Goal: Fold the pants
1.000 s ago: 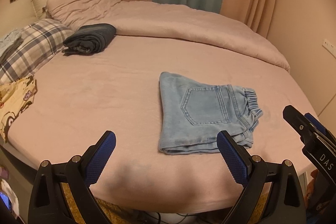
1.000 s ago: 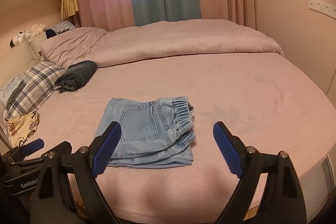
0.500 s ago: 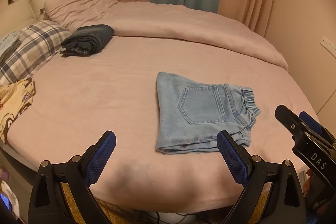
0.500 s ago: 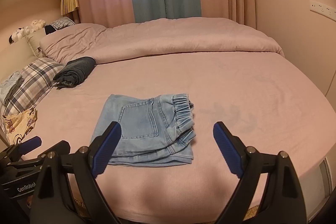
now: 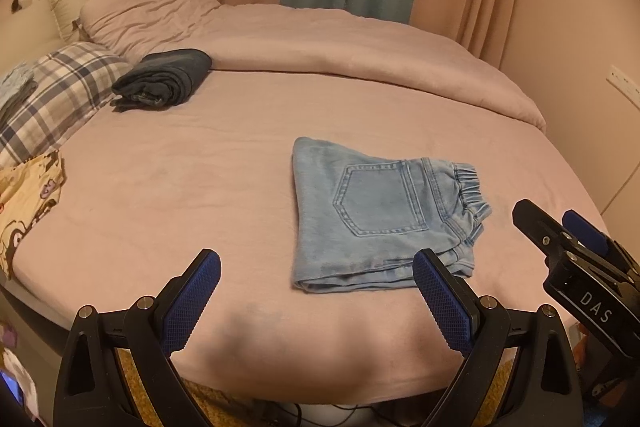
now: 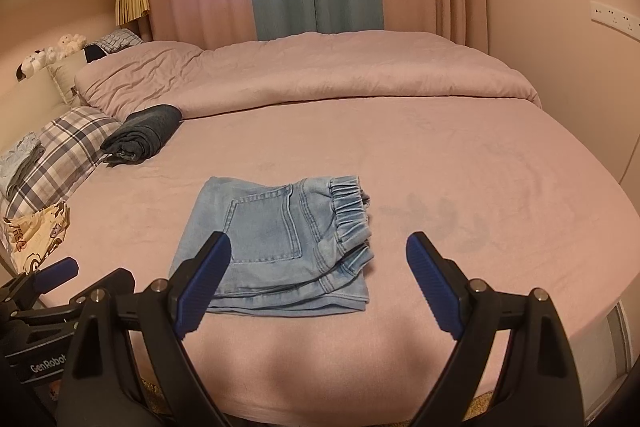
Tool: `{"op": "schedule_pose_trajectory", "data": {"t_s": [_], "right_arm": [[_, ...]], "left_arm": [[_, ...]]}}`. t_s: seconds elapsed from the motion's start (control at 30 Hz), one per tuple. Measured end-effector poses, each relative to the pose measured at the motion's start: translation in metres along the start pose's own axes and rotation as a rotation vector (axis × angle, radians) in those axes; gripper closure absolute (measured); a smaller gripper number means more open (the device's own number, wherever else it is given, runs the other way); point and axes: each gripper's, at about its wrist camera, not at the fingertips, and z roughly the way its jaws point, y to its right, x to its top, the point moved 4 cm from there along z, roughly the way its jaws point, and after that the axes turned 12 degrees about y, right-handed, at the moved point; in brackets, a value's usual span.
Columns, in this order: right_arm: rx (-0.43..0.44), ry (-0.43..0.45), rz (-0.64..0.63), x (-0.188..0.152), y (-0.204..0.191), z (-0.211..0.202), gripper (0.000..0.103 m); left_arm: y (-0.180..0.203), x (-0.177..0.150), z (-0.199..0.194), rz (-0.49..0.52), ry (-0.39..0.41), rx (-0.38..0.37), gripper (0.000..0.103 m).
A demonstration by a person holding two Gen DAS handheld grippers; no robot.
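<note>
A: How many garments do you count?

B: One pair of light-blue pants (image 5: 376, 215), folded into a compact stack near the front edge of the bed (image 5: 180, 195), waistband to the right. One dark folded garment (image 5: 164, 79) lies well apart by one plaid pillow (image 5: 60, 87).

A: And the tools?

B: Two. The left hand-held gripper (image 5: 316, 301) and the right hand-held gripper (image 6: 318, 283) both hover with fingers spread apart, holding nothing. Bare sheet surrounds the pants on every side.
</note>
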Motion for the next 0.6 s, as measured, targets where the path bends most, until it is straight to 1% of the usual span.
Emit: {"op": "schedule_pose_trajectory", "data": {"t_s": [0.6], "right_arm": [[-0.003,-0.010,-0.007,-0.0035,0.0015,0.0033,0.013]], "left_arm": [[0.0013,-0.0008,-0.0003,0.002,-0.006,-0.007,0.007]]}}
